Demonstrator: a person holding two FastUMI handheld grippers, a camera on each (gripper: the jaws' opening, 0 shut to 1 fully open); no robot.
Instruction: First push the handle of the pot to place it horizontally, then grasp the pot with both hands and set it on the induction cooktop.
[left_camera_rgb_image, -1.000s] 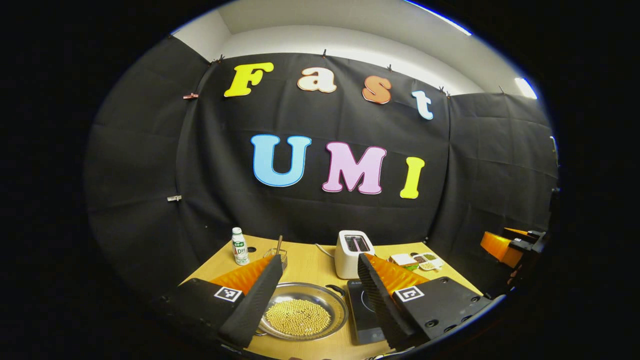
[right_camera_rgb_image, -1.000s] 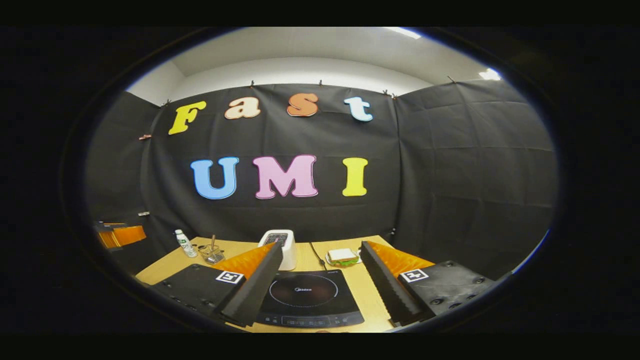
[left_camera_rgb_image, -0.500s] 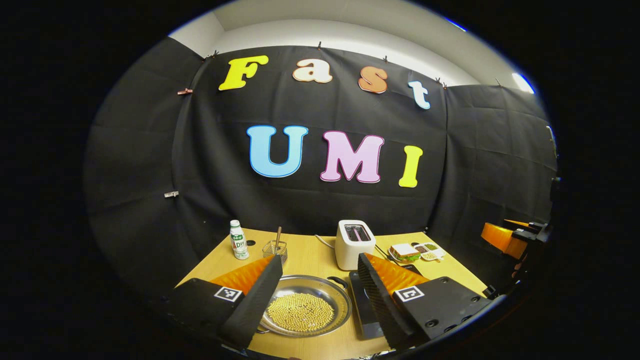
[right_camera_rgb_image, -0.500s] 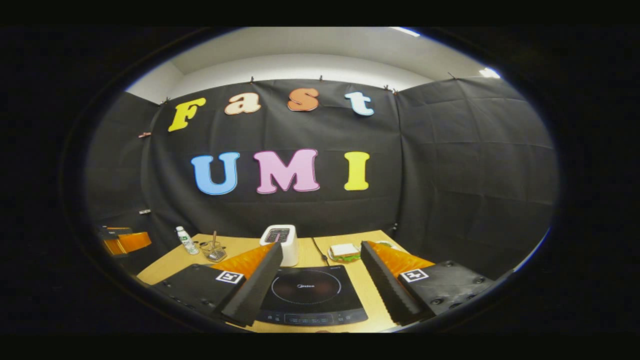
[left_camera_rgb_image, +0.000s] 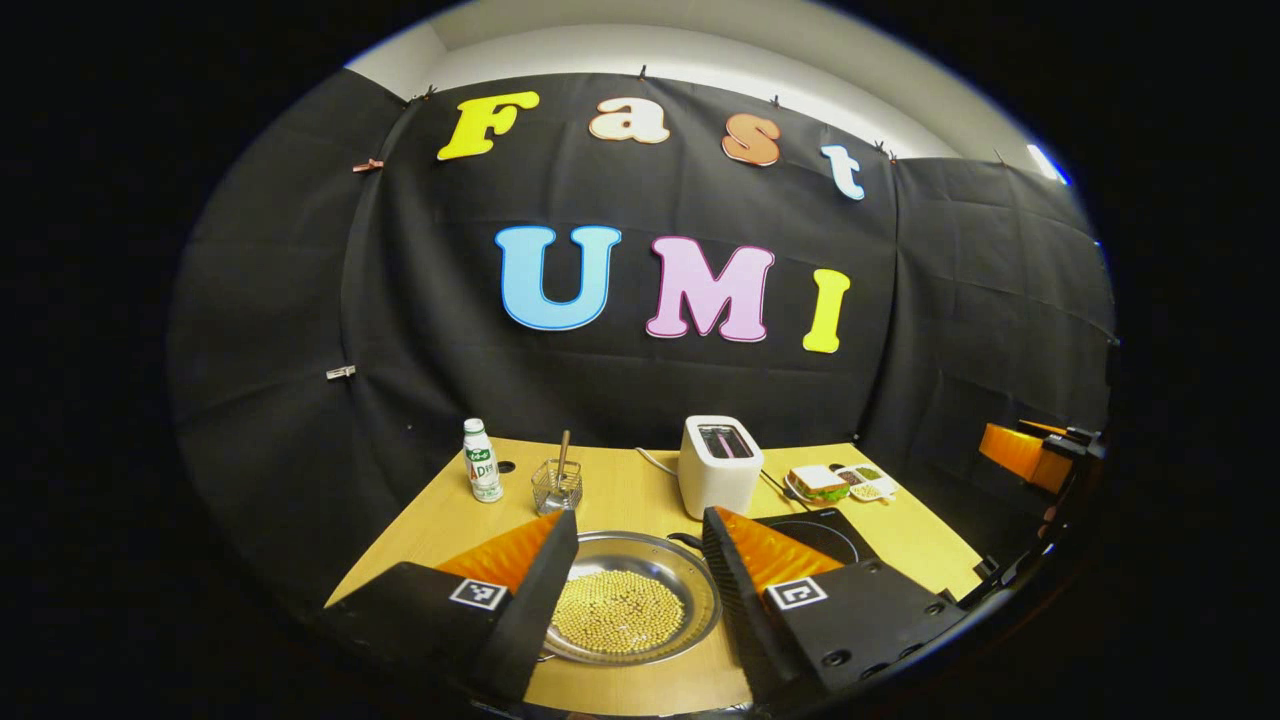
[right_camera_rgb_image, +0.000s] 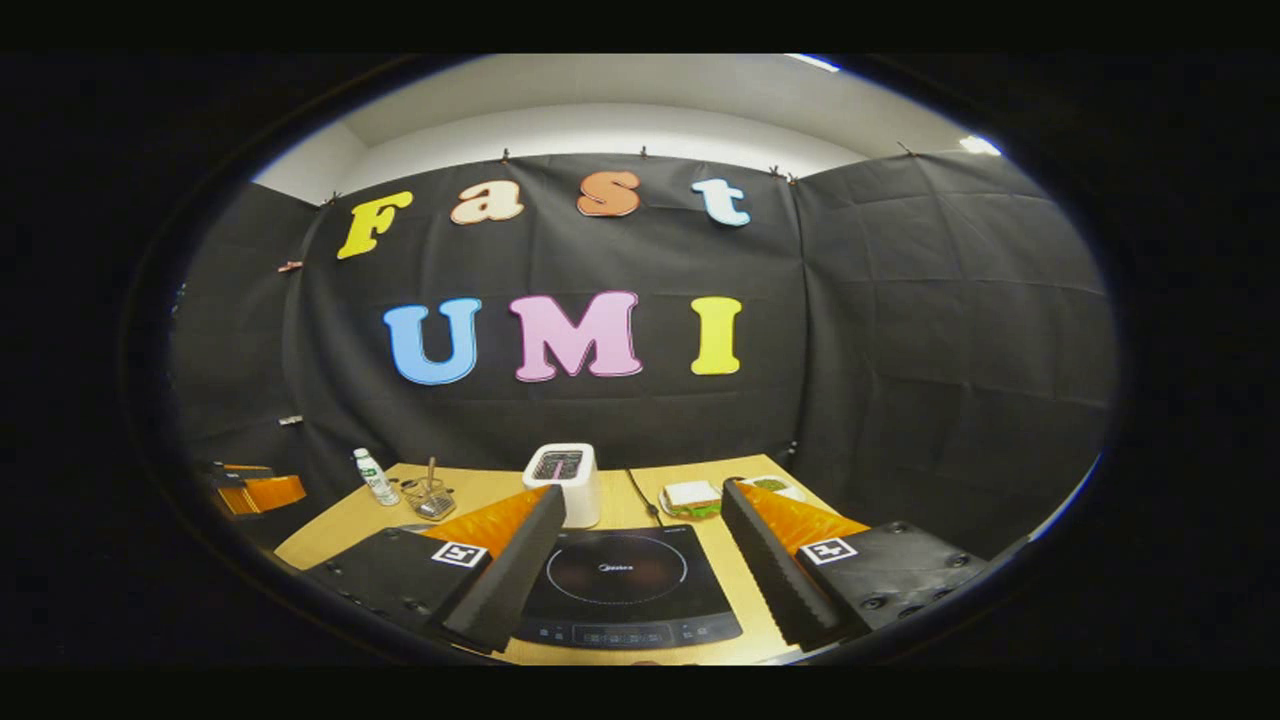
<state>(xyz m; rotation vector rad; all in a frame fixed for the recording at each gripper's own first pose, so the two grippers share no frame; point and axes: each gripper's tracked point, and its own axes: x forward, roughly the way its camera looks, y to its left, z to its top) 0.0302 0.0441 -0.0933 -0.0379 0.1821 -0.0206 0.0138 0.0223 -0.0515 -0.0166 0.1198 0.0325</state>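
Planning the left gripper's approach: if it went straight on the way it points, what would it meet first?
Probably the pot of yellow beads: it lies straight ahead between the open left gripper fingers, though depth is unclear. The toaster stands farther back.

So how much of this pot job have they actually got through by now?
Nothing looks done. The pot, full of small yellow beans, sits on the table beside the induction cooktop, whose top is bare. Its dark handle points away toward the toaster. In hand: the left gripper is open above the pot, the right gripper open above the cooktop. Left: push the handle, grasp, lift across.
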